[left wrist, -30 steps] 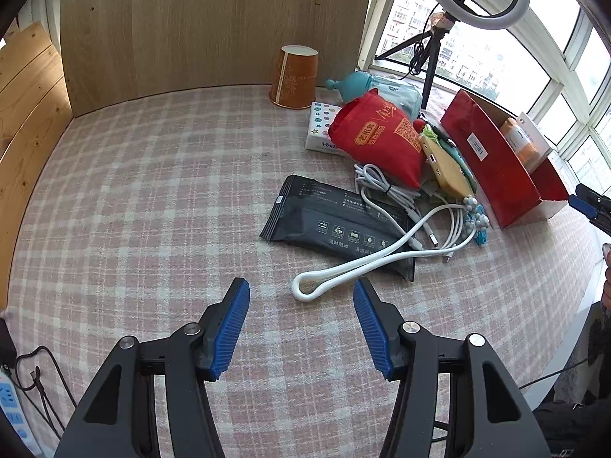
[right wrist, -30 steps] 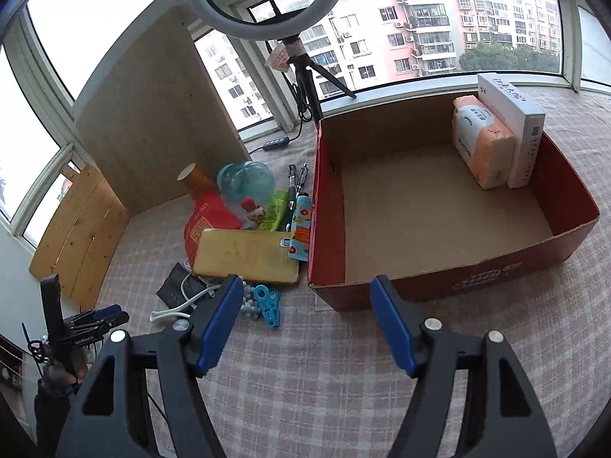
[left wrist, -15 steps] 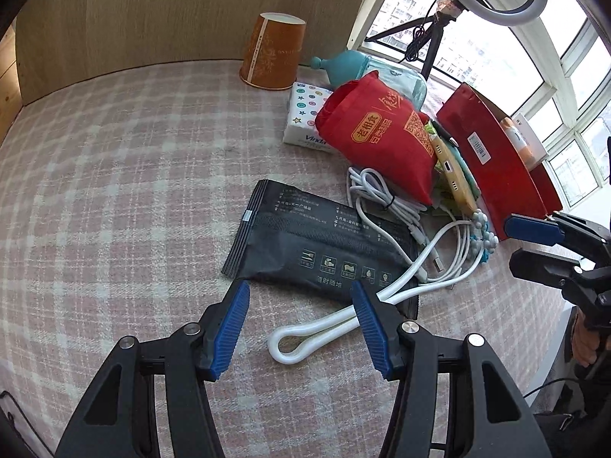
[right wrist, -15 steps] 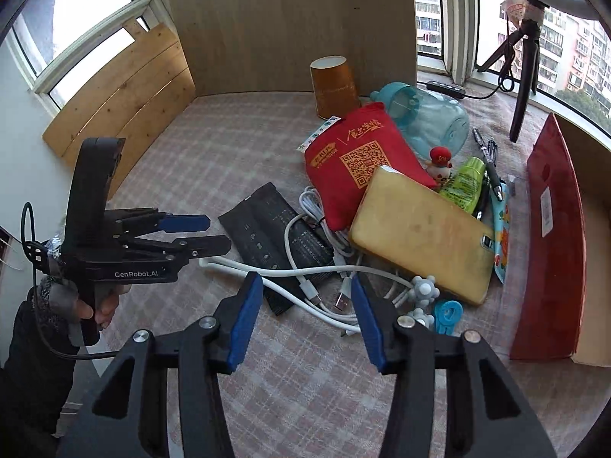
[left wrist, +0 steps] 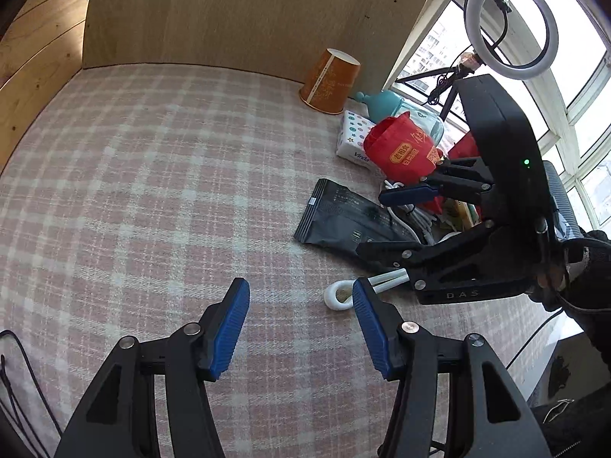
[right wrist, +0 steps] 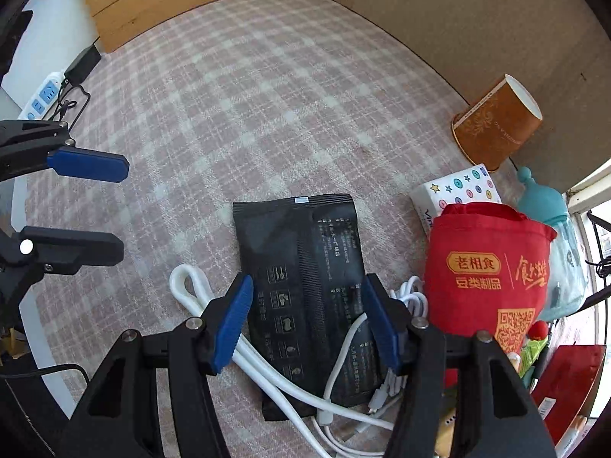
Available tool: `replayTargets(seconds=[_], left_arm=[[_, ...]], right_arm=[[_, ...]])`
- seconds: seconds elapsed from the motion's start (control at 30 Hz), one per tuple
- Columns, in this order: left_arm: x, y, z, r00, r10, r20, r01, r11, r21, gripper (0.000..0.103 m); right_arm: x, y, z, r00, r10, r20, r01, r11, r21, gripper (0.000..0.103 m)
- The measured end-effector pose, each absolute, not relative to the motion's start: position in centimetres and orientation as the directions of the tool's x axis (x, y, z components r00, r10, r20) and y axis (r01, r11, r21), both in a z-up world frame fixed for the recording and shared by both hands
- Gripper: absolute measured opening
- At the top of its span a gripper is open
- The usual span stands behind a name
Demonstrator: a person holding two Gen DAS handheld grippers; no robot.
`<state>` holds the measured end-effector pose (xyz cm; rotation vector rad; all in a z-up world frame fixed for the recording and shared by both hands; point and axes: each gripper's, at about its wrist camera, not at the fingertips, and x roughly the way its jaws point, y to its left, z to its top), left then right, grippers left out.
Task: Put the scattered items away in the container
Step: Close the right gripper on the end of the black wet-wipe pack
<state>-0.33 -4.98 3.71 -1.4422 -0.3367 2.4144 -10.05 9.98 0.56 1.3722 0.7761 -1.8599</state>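
Left gripper: fingers spread wide apart, nothing between them, low over the pink plaid cloth; the looped end of the white cable lies just beside the tip of its right finger, at about 1 o'clock from the gap.
Right gripper: fingers apart, straddling the black wet-wipe packet from above; whether the pads touch the packet cannot be told.
Right gripper seen from the left wrist: it crosses the pile at 3 o'clock, held by a gloved hand, one blue pad over the cables and the other finger on the packet's near edge.
Black wet-wipe packet: flat on the cloth, the white cable running across its lower half, at 2 o'clock from the left gripper.
Red snack bag: at 3 o'clock of the packet, with bundled white cords in between.
Tissue pack: white with coloured dots, partly behind the red bag at 12 o'clock from it.
Paper cup: orange, upside down, tilted against the wooden panel at 1 o'clock.
Teal bottle: lying behind the red bag at the window side.
Red box: the container, only a corner showing at 4 o'clock in the right wrist view, beyond the pile.
Ring light: on a tripod by the window, at 1 o'clock in the left wrist view.
Power strip: off the cloth at 10 o'clock in the right wrist view.
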Motion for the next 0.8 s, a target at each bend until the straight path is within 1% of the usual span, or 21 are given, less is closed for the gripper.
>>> replayTargets(seconds=[0.03,0.07,0.1,0.17,0.23,0.4,0.5,0.6,0.8], left_arm=[[-0.2,-5.1,3.8,-0.452,0.378,-0.808,-0.137,-0.924,-0.356,0.054],[-0.1,-5.2,3.8,-0.456,0.378,-0.806,-0.134,-0.924,-0.357,0.054],[-0.1,-5.2,3.8,-0.458,0.378,-0.804,-0.133,-0.924,-0.359,0.054],[-0.1,-5.1,3.7,-0.457,0.381,-0.804,-0.135,-0.923,-0.361,0.054],[-0.2,-4.8,3.6,-0.455,0.383,-0.804,-0.139,-0.922,-0.360,0.054],[-0.4,-4.2,3.4,-0.448,0.384,-0.807,-0.151,-0.922,-0.355,0.054],[-0.3,-4.4,3.4,-0.444,0.381,-0.811,-0.151,-0.924,-0.351,0.054],[-0.3,-4.6,3.6,-0.446,0.377,-0.811,-0.149,-0.925,-0.348,0.054],[0.0,-4.9,3.9,-0.456,0.373,-0.808,-0.149,-0.927,-0.344,0.054]], right_arm=[[-10.2,9.8,0.3,-0.196,-0.169,-0.966,0.814,-0.578,-0.064,0.066],[-10.4,9.6,0.0,-0.187,-0.160,-0.969,0.818,-0.571,-0.064,0.070],[-10.6,9.5,-0.2,-0.178,-0.151,-0.972,0.823,-0.565,-0.063,0.073],[-10.9,9.1,-0.7,-0.161,-0.132,-0.978,0.832,-0.552,-0.062,0.075],[-11.3,8.8,-1.2,-0.144,-0.113,-0.983,0.840,-0.538,-0.061,0.080],[-12.3,9.1,-1.7,-0.095,-0.139,-0.986,0.837,-0.548,-0.003,0.080],[-11.8,9.5,-1.4,-0.103,-0.162,-0.981,0.837,-0.547,0.002,0.073],[-11.0,9.8,-0.9,-0.102,-0.186,-0.977,0.831,-0.556,0.020,0.070],[-10.8,10.3,2.7,-0.114,-0.273,-0.955,0.802,-0.593,0.074,0.069]])
